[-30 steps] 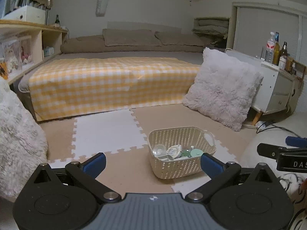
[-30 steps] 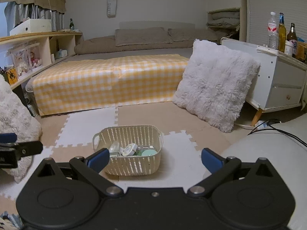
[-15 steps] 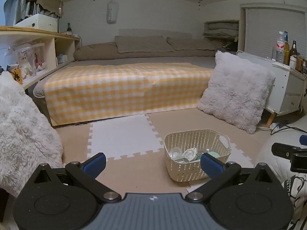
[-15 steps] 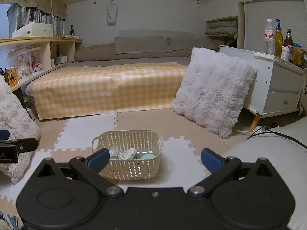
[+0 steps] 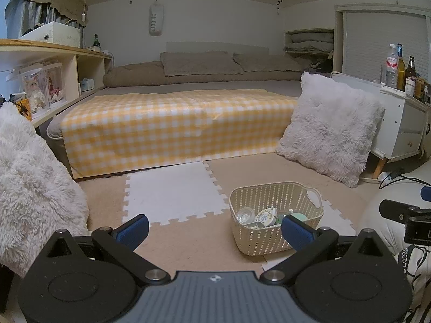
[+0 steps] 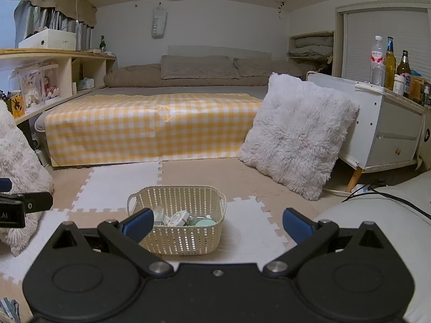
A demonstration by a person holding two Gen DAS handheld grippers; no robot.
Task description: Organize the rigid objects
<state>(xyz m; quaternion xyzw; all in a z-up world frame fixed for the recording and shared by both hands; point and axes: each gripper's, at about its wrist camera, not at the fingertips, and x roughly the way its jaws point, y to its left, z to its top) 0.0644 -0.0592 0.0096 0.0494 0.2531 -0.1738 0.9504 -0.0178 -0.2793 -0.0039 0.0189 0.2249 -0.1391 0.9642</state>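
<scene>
A cream slotted basket (image 5: pixel 272 200) (image 6: pixel 177 199) stands on the foam floor mats and holds several small jars and lids, among them a pale green lid (image 5: pixel 298 216) (image 6: pixel 205 223) and a white round tin (image 5: pixel 265 214) (image 6: pixel 180 218). My left gripper (image 5: pixel 214 228) is open and empty, held above the floor with the basket in front of its right finger. My right gripper (image 6: pixel 218 222) is open and empty too, and the basket lies between its fingers, further off. Each gripper's black tip shows at the edge of the other's view.
A bed (image 5: pixel 177 118) with a yellow checked cover fills the back. A fluffy white cushion (image 5: pixel 328 126) leans against a white cabinet (image 6: pixel 390 126) bearing bottles (image 6: pixel 377 60). Another furry cushion (image 5: pixel 29 188) lies at the left, beside wooden shelves (image 5: pixel 54 62). A cable (image 6: pixel 377 191) crosses a white cushion at the right.
Both cameras have tilted up and drawn back a little, so the basket sits lower and further right in the left view. Both grippers stay open and empty.
</scene>
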